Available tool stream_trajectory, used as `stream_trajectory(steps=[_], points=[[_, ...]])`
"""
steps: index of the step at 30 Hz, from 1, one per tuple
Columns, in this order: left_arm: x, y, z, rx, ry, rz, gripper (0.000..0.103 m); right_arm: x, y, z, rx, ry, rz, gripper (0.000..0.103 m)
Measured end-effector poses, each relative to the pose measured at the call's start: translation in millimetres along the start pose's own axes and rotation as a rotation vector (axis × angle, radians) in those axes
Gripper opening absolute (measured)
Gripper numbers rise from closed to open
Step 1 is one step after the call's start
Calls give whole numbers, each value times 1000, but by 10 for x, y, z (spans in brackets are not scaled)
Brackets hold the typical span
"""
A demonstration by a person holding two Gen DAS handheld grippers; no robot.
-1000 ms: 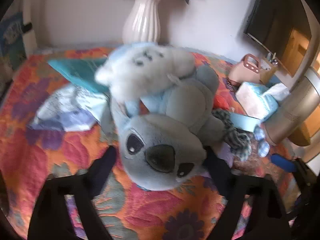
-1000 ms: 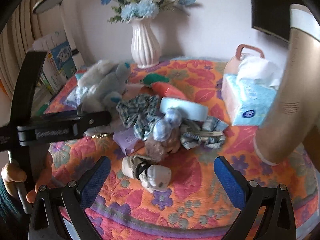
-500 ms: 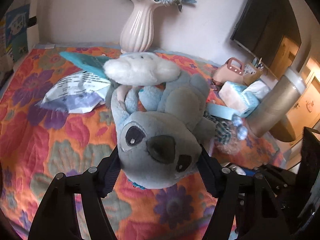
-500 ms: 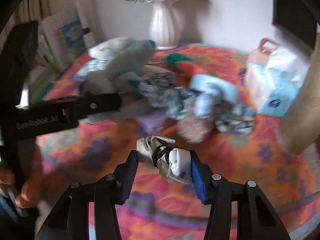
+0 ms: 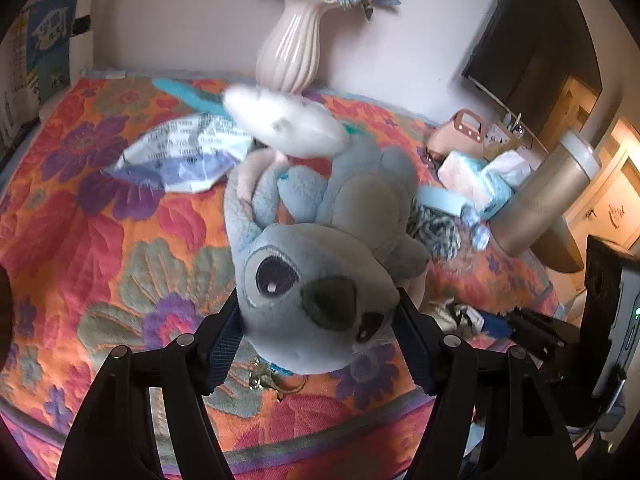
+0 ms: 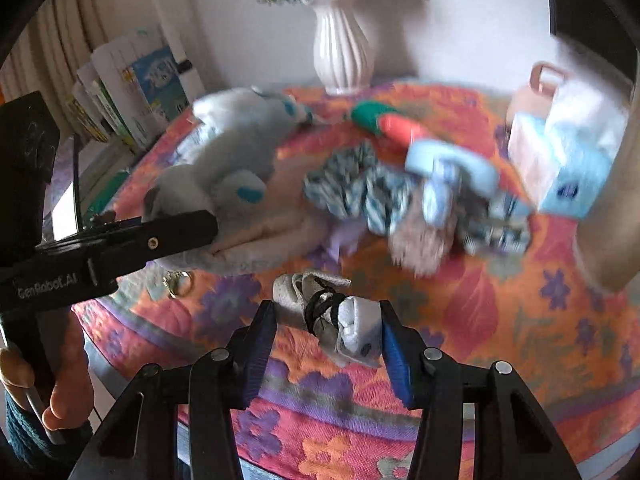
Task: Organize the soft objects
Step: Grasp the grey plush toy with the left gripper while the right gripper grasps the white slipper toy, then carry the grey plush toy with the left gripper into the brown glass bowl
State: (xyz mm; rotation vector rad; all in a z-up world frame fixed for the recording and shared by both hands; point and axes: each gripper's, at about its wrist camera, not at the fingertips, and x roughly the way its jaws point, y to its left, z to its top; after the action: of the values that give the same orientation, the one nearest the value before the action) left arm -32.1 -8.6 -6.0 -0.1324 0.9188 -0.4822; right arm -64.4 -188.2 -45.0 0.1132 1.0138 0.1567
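My left gripper (image 5: 316, 332) is shut on the head of a grey-blue plush toy (image 5: 320, 264) and holds it over the flowered tablecloth (image 5: 100, 220); a white plush (image 5: 286, 120) lies on top of it. In the right wrist view the same grey-blue plush toy (image 6: 236, 160) shows at the left with the left gripper (image 6: 176, 236) on it. My right gripper (image 6: 328, 328) is shut on a bundled pair of pale socks (image 6: 336, 320) near the table's front edge. A pile of checked scrunchies (image 6: 360, 196) and a blue fabric ring (image 6: 452, 164) lies mid-table.
A white ribbed vase (image 5: 294, 48) with blue flowers stands at the back. A tissue pack (image 6: 560, 160), a pink bag (image 5: 460, 132) and a tall gold cylinder (image 5: 548, 196) stand at the right. A printed plastic bag (image 5: 180, 156) lies at the left. Books (image 6: 132, 92) stand beyond the table's left edge.
My left gripper closed on the plush toy's head and pulled it toward the front edge. My right gripper closed on the sock bundle and drew it nearer.
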Motion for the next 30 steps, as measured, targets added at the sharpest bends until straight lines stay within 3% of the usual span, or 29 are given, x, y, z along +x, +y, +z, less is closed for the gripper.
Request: stream_trajectory(steps=[10, 14, 21, 26, 28, 29, 30], points=[[2, 29, -67, 8, -1, -27, 70, 35, -53, 143, -60, -50, -135, 49], [-10, 87, -136, 10, 27, -73, 74, -54, -223, 234, -10, -48, -52, 49], [-28, 136, -204, 7, 53, -92, 84, -31, -10, -10, -87, 3, 7, 49], [-1, 81, -124, -15, 33, -89, 89, 23, 93, -43, -127, 1, -13, 64], [-11, 64, -103, -22, 6, -92, 85, 25, 81, -63, -125, -5, -9, 66], [-14, 48, -107, -20, 0, -79, 79, 18, 86, -75, -125, -13, -17, 65], [-10, 17, -100, -6, -7, -46, 65, 16, 72, -79, -125, -18, -26, 63]])
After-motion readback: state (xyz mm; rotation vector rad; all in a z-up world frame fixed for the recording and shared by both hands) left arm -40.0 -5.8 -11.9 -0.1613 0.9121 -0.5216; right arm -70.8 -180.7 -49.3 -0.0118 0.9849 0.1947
